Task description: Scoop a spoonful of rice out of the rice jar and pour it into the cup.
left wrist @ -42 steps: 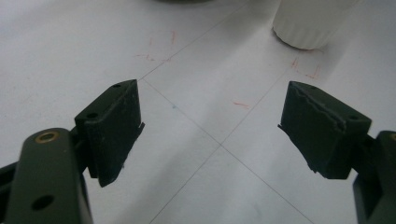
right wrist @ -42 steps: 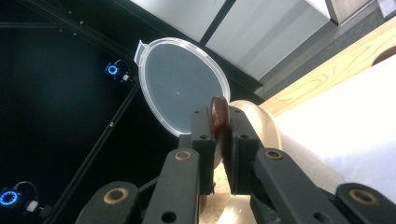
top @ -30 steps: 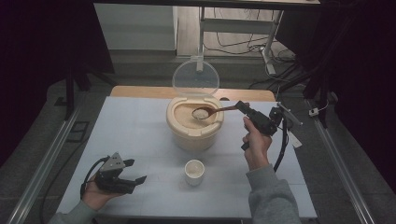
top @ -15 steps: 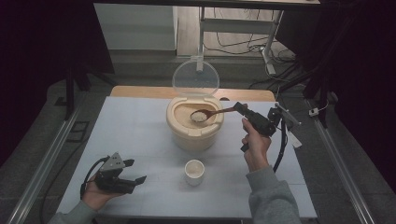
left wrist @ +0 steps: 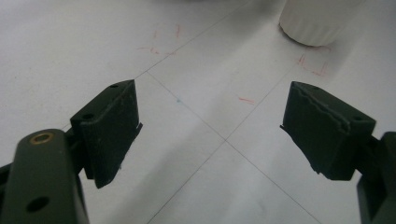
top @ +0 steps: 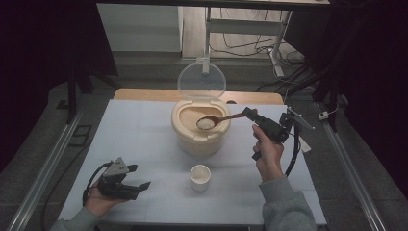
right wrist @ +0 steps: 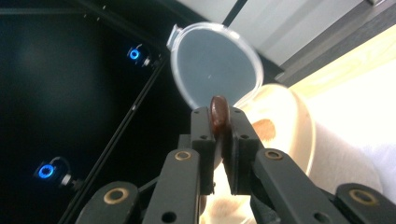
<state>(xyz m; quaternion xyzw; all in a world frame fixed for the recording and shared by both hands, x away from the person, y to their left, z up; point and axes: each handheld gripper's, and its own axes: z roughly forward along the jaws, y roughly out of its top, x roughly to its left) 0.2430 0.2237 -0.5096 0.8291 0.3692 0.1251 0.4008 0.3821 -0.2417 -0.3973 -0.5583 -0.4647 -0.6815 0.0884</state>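
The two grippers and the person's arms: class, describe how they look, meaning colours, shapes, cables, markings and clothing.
Both grippers are black. The left gripper carries a grey three-cornered plate on top, trails a black cable, and its pads are blocky with a wavy ridged edge. The right gripper has brass-coloured rivets on its links and a black cable. Both sleeves are grey.

I work at a white table (top: 144, 125) edged by a wooden strip (top: 144, 95), dark curtains (top: 43, 43) on both sides, cables (top: 240, 48) on the lit floor (top: 192, 29) beyond a metal frame (top: 284, 29).
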